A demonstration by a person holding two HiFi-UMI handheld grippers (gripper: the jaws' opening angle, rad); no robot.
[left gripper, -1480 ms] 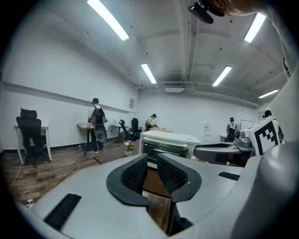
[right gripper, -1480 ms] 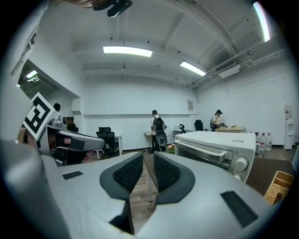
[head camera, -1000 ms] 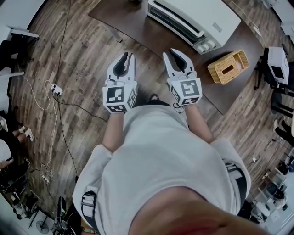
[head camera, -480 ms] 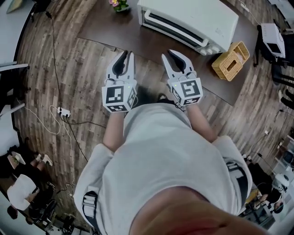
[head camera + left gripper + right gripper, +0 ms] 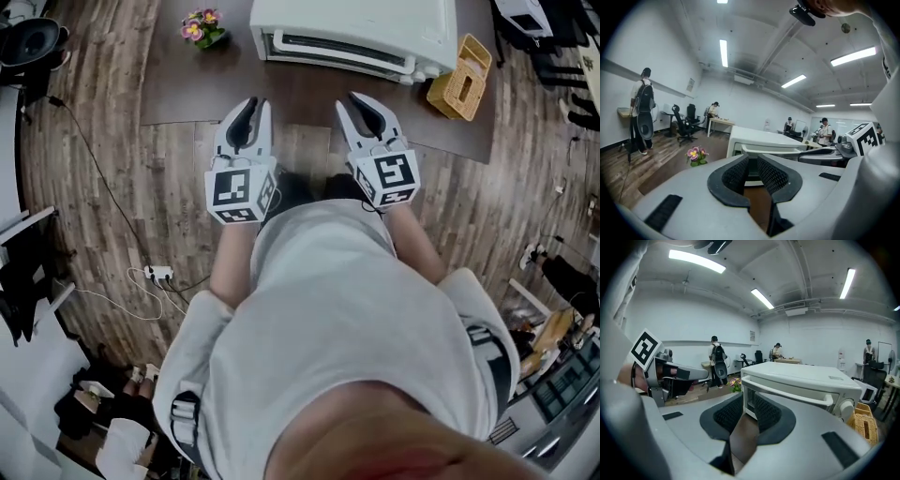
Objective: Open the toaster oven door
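Left gripper [image 5: 253, 103] and right gripper [image 5: 365, 101] are empty, jaws slightly apart. Widen the right, meet the handle [image 5: 787, 391] squarely, then pull — probably downward.

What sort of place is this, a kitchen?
Probably an open-plan office or lab: long ceiling strip lights, black swivel office chairs by a pale desk, and a white toaster oven on a brown table.

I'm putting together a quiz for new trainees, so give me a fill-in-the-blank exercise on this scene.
The toaster oven door is ___.
In the head view, the flowers stand to the oven's ___.
The wicker basket sits to the oven's ___.
The left claw and the right claw each hold ___.
Missing: closed; left; right; nothing.
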